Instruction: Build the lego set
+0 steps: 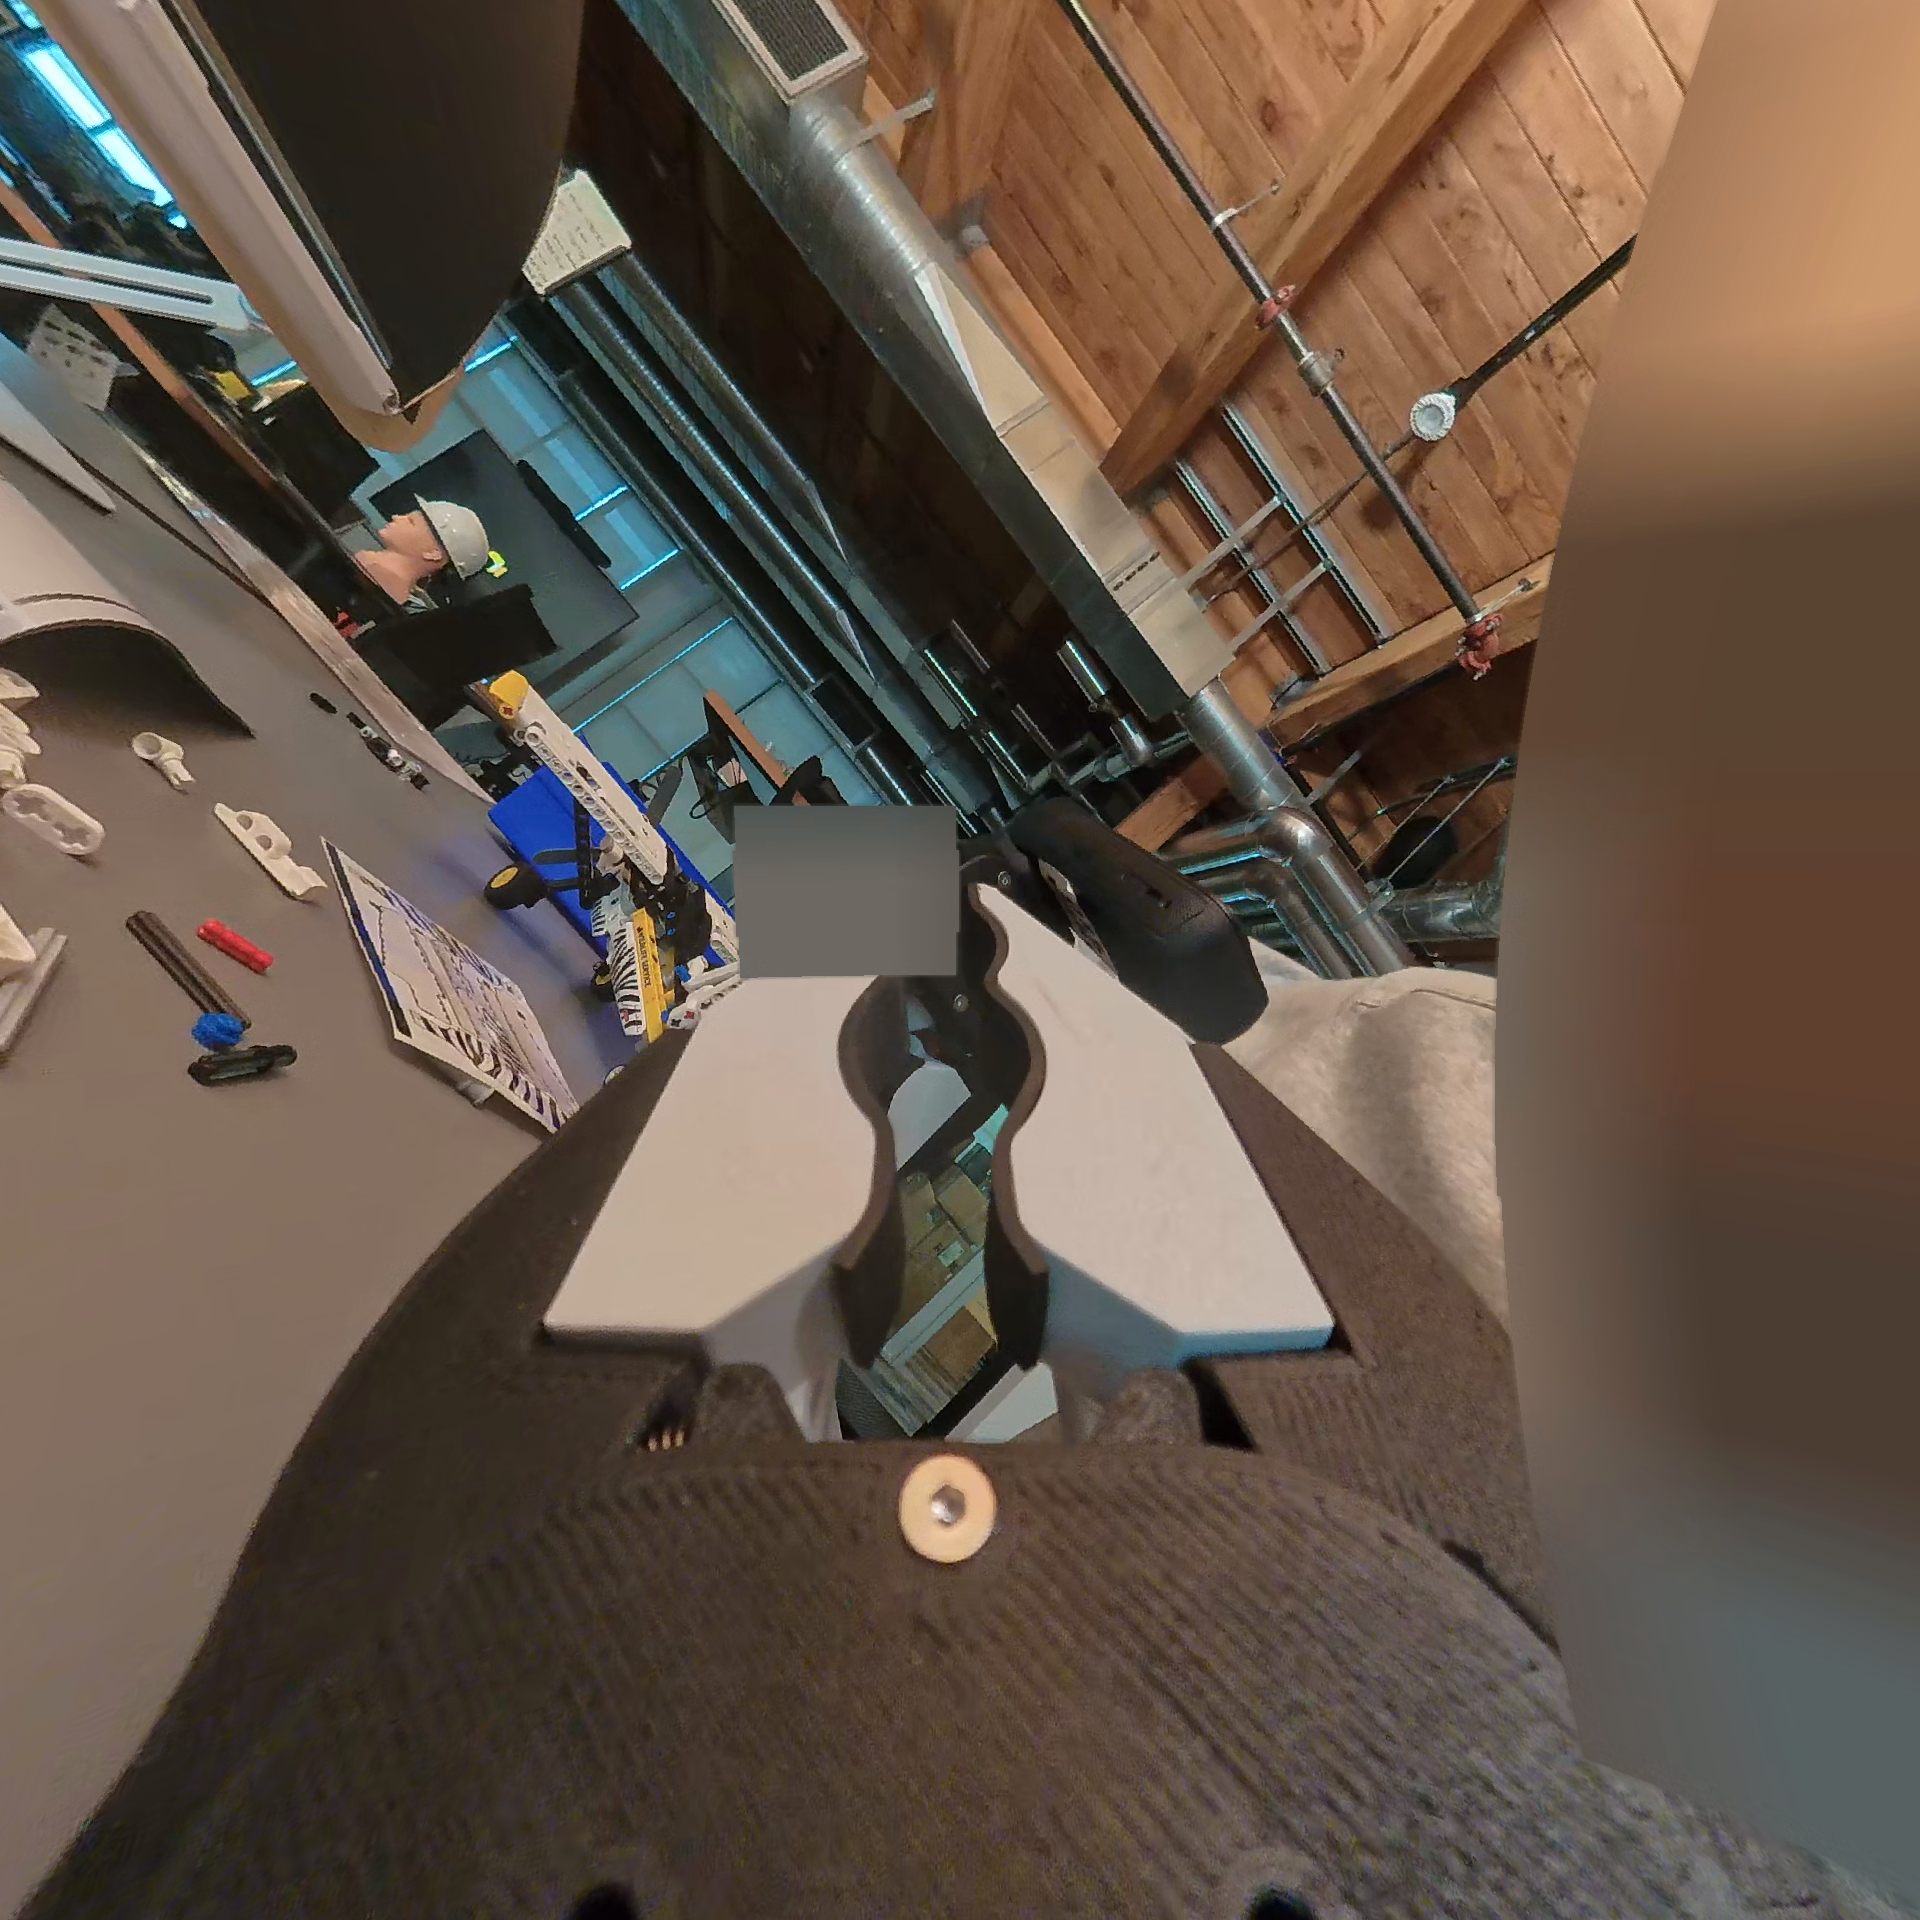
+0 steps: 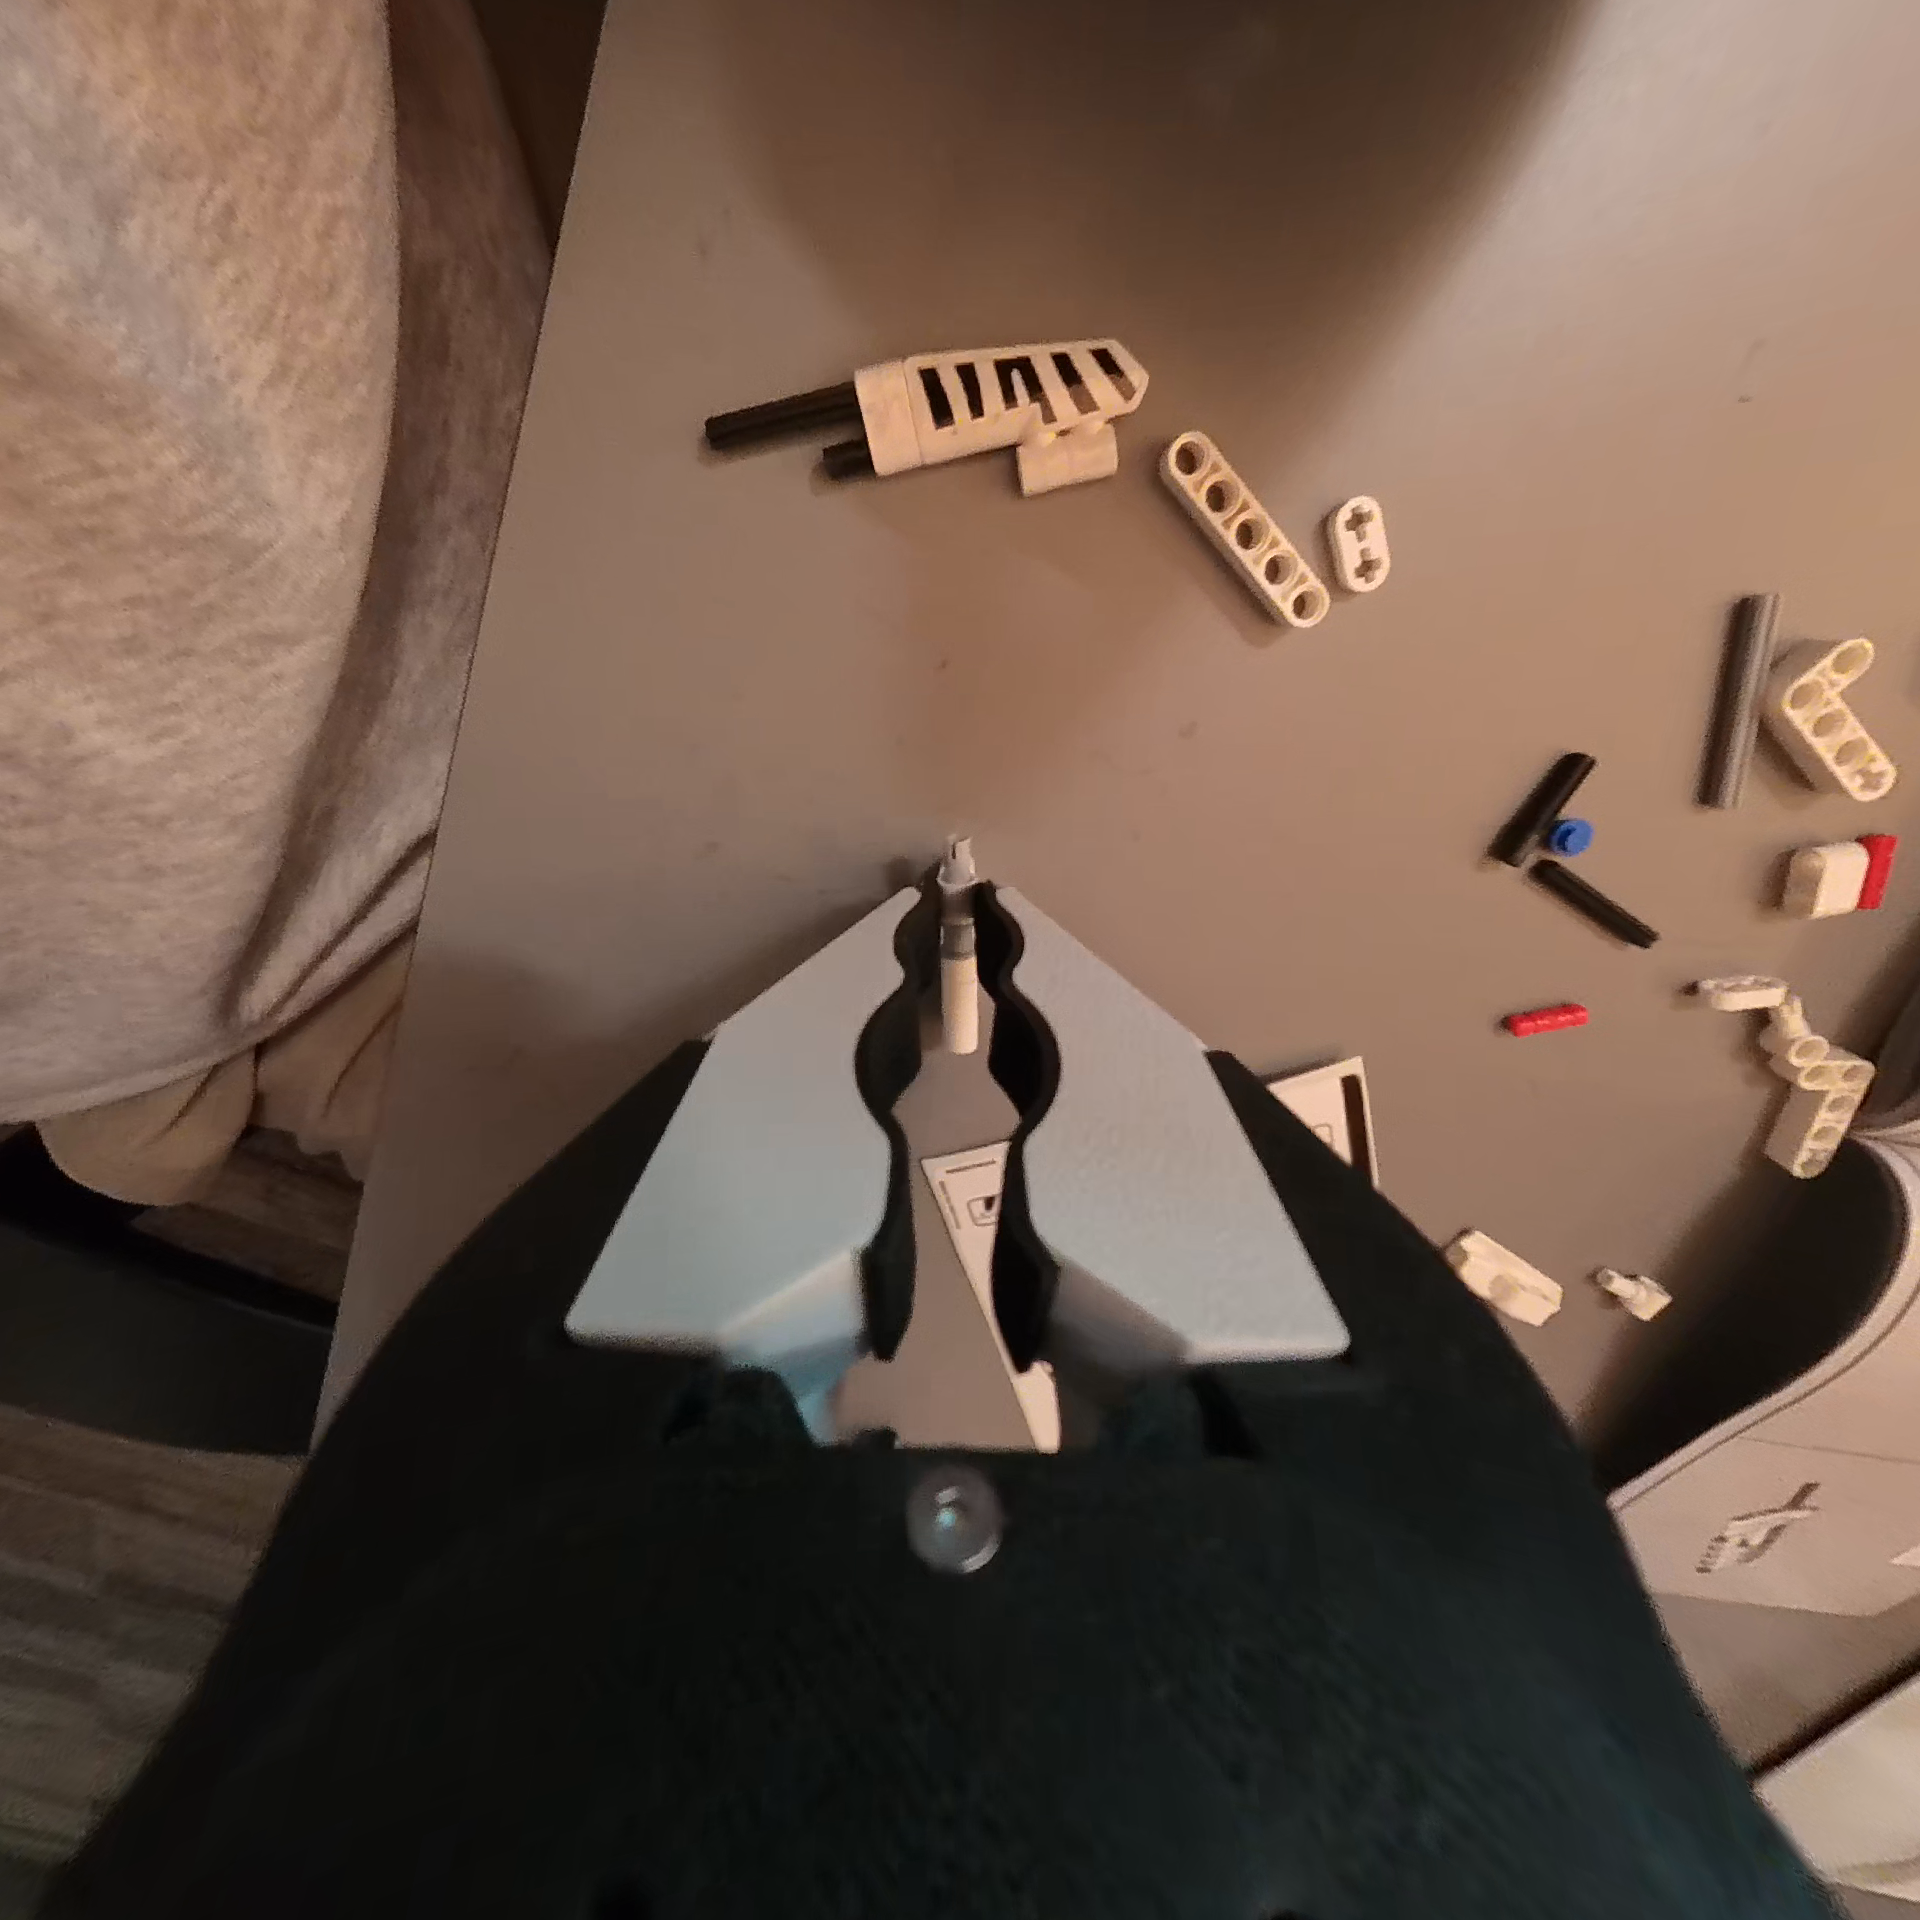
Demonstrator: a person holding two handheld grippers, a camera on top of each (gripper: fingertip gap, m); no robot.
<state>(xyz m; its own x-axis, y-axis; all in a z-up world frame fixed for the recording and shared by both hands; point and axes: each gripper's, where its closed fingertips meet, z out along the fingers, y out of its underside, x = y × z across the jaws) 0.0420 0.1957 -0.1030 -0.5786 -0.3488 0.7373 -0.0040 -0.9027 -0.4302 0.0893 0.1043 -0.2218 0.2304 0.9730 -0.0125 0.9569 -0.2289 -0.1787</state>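
Note:
My right gripper point(image 2: 958, 896) is shut on a small white pin point(image 2: 956, 977), held just above the grey table point(image 2: 1039, 675). Ahead of it lies a white striped sub-assembly with black axles point(image 2: 997, 410), then a white five-hole beam point(image 2: 1242, 530) and a small white link point(image 2: 1356, 543). My left gripper point(image 1: 940, 935) is raised and tilted toward the ceiling. Its jaws stand almost together with nothing seen between them, and a patch covers the tips. The partly built crane model point(image 1: 623, 862) stands on the table to its left, by the instruction booklet point(image 1: 457, 997).
Loose parts lie at the right: a grey axle point(image 2: 1740, 701), an L-beam point(image 2: 1829, 732), black axles point(image 2: 1543, 805), a red piece point(image 2: 1545, 1020) and a white assembly point(image 2: 1797, 1081). A grey box point(image 2: 1766, 1507) sits at the lower right. A person's grey sleeve point(image 2: 187, 520) is beyond the table's left edge. Left tips to right tips: about 15 centimetres.

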